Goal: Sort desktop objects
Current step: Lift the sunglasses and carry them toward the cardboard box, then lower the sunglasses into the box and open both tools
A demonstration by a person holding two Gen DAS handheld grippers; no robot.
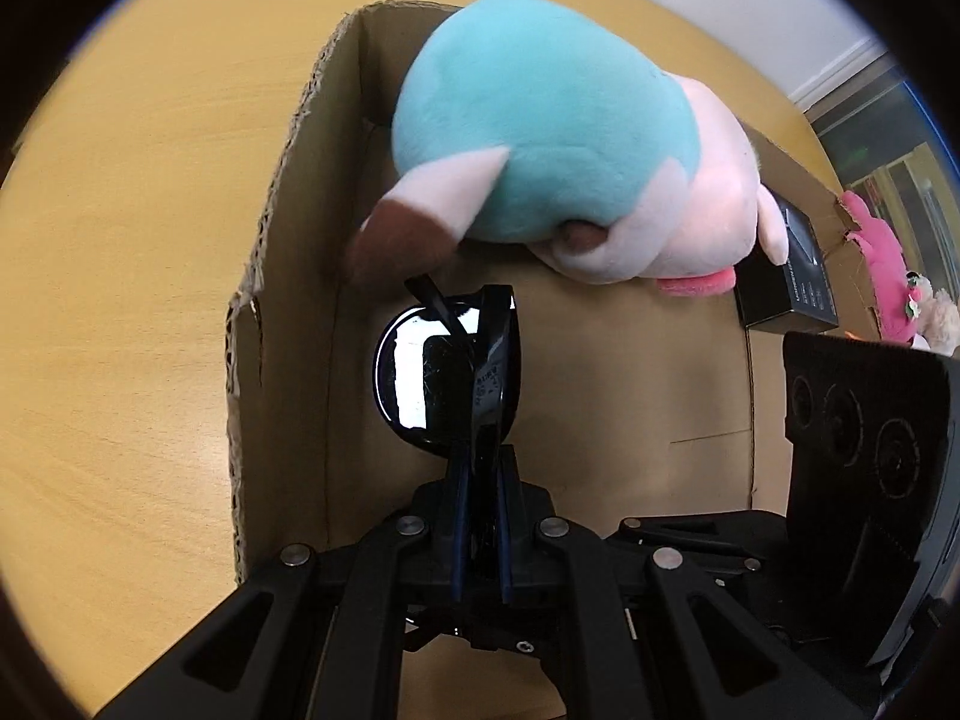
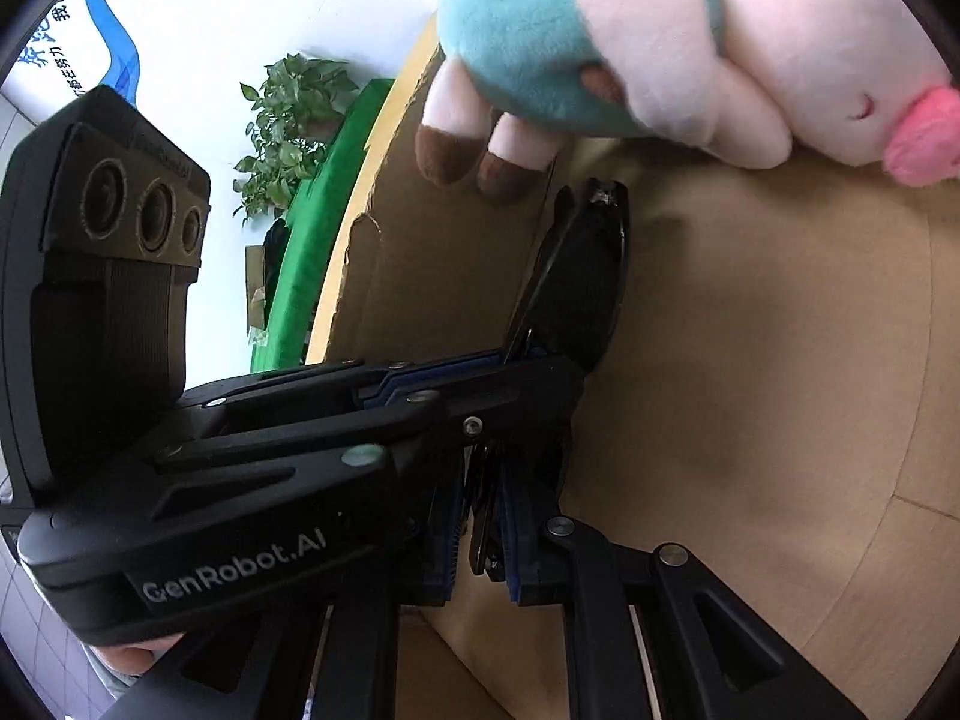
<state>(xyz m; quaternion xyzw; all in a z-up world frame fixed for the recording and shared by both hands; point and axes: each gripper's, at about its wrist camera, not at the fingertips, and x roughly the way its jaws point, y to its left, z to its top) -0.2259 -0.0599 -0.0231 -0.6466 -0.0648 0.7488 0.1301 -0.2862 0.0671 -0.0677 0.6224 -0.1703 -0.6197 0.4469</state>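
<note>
Both grippers are inside a cardboard box (image 1: pixel 282 276). My left gripper (image 1: pixel 480 468) is shut on folded black sunglasses (image 1: pixel 444 378), held just above the box floor. My right gripper (image 2: pixel 486 516) is shut on the same sunglasses (image 2: pixel 582 276) by another part of the frame. The left gripper's body (image 2: pixel 228 480) crosses the right wrist view, and the right gripper's body (image 1: pixel 864 468) stands at the right of the left wrist view. A teal and pink plush pig (image 1: pixel 558 138) lies at the far end of the box; it also shows in the right wrist view (image 2: pixel 690 42).
The box stands on a yellow wooden table (image 1: pixel 138 210). A small black box (image 1: pixel 792 276) lies in the carton's far right corner. A pink plush toy (image 1: pixel 882 264) sits outside the carton at right. A green plant (image 2: pixel 288 120) stands beyond the table.
</note>
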